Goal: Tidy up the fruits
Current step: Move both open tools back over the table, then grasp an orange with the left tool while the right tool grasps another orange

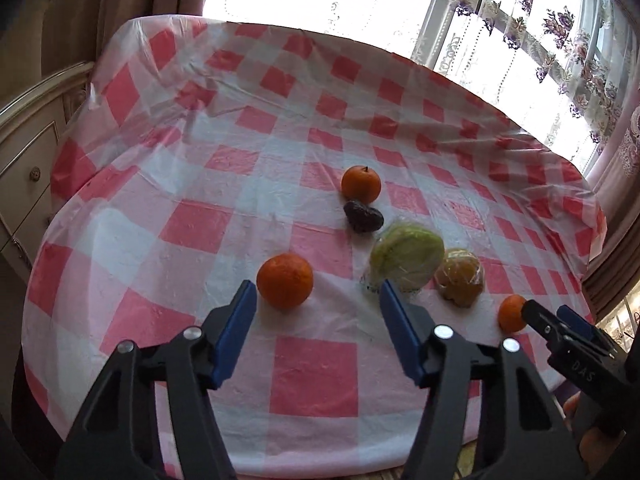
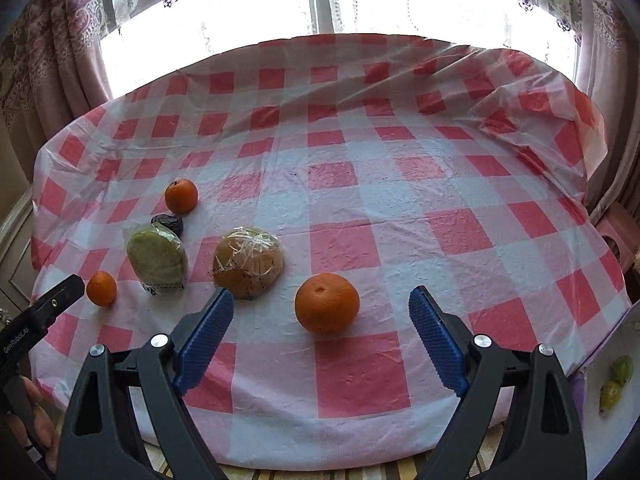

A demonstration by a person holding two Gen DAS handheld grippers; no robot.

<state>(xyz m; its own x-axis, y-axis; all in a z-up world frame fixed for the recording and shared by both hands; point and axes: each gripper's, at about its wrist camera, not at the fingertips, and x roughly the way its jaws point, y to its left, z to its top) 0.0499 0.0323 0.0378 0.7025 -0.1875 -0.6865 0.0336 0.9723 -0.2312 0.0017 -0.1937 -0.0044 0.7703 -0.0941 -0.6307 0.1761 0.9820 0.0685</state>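
On the red-and-white checked tablecloth (image 1: 312,376) lie three oranges, a dark wrinkled fruit, a wrapped green fruit and a wrapped yellow-brown fruit. My left gripper (image 1: 316,304) is open, with one orange (image 1: 285,281) just beyond its left finger and the green wrapped fruit (image 1: 408,259) at its right finger. My right gripper (image 2: 322,312) is open around a large orange (image 2: 327,303), not touching it. That gripper (image 1: 560,328) also shows in the left wrist view beside this orange (image 1: 512,313). A far orange (image 2: 181,196), the dark fruit (image 2: 168,223) and the yellow-brown wrapped fruit (image 2: 248,262) lie between.
A window with flowered lace curtains (image 1: 560,40) stands behind the table. A cream cabinet (image 1: 24,152) is at the left. At the far right, off the table, a white surface holds small green-yellow fruits (image 2: 616,384). The table's near edge (image 2: 320,460) is just under both grippers.
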